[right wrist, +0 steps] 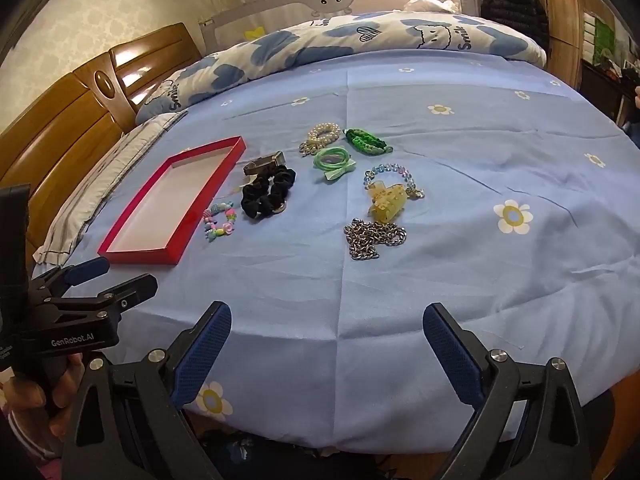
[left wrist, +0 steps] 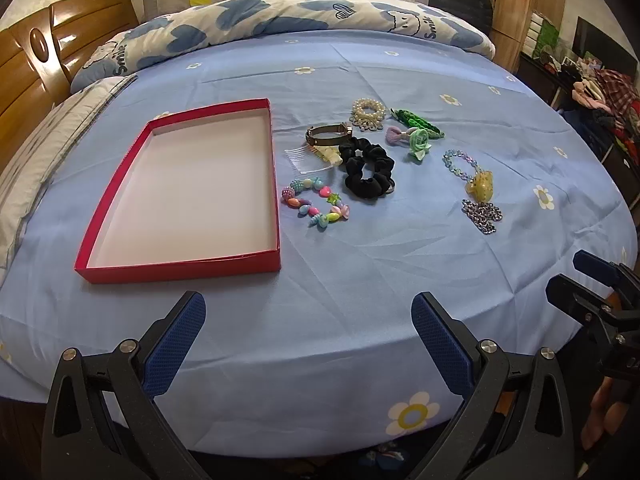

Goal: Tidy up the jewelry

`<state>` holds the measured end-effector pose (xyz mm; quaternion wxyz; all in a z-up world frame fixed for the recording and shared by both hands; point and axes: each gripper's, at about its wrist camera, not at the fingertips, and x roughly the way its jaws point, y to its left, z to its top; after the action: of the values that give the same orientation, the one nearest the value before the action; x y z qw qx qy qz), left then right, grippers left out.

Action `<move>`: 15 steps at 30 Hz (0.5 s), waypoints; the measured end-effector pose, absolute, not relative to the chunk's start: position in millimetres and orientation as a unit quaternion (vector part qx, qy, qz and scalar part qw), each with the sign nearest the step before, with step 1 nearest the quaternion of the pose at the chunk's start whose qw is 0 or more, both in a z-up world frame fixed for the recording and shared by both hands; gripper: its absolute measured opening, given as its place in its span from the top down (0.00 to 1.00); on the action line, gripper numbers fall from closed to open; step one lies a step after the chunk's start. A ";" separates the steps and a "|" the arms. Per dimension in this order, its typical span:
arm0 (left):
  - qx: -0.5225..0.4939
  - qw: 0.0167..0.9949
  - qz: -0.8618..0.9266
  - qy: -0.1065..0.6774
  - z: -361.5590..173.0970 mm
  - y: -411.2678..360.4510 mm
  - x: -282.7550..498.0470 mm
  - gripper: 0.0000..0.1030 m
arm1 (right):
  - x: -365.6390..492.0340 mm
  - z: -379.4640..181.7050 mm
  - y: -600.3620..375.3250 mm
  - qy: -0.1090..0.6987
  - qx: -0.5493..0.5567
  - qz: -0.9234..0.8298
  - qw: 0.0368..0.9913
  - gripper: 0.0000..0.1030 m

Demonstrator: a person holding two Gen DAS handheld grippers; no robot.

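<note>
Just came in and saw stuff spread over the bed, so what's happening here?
A person holds a two-finger gripper in each hand above the near edge of the bed, set to sort jewelry. The left gripper and right gripper are both open and hold nothing. The red box is empty on the blue sheet. Beside it lie the black scrunchie, colourful bead bracelet, pearl bracelet, silver chain and other pieces, none in the box.
</note>
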<state>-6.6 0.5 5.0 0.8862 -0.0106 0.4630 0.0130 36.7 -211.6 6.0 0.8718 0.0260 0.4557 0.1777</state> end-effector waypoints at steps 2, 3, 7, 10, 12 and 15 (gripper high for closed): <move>-0.011 0.886 0.013 0.463 5.1 0.7 -6.7 0.00 | 35.2 7.0 -211.7 0.455 0.026 0.179 0.872 0.05; -0.011 0.886 0.012 0.463 5.0 0.8 -6.7 0.00 | 35.3 7.1 -211.5 0.455 0.026 0.179 0.872 0.05; -0.011 0.887 0.013 0.462 5.3 1.0 -6.6 0.00 | 34.7 7.6 -211.1 0.455 0.026 0.181 0.872 0.05; -0.011 0.887 0.013 0.462 5.4 0.7 -6.8 0.00 | 34.5 8.8 -211.0 0.453 0.025 0.181 0.872 0.05; -0.010 0.887 0.014 0.462 5.5 0.8 -6.7 0.00 | 33.9 9.4 -210.5 0.452 0.024 0.181 0.873 0.05; -0.010 0.887 0.013 0.462 5.4 0.7 -6.7 0.00 | 33.6 10.5 -209.6 0.451 0.023 0.183 0.873 0.05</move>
<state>-6.7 0.7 5.4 0.8870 -0.0105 0.4615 0.0133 33.6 -209.6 10.5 0.8735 0.0231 0.4505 0.1831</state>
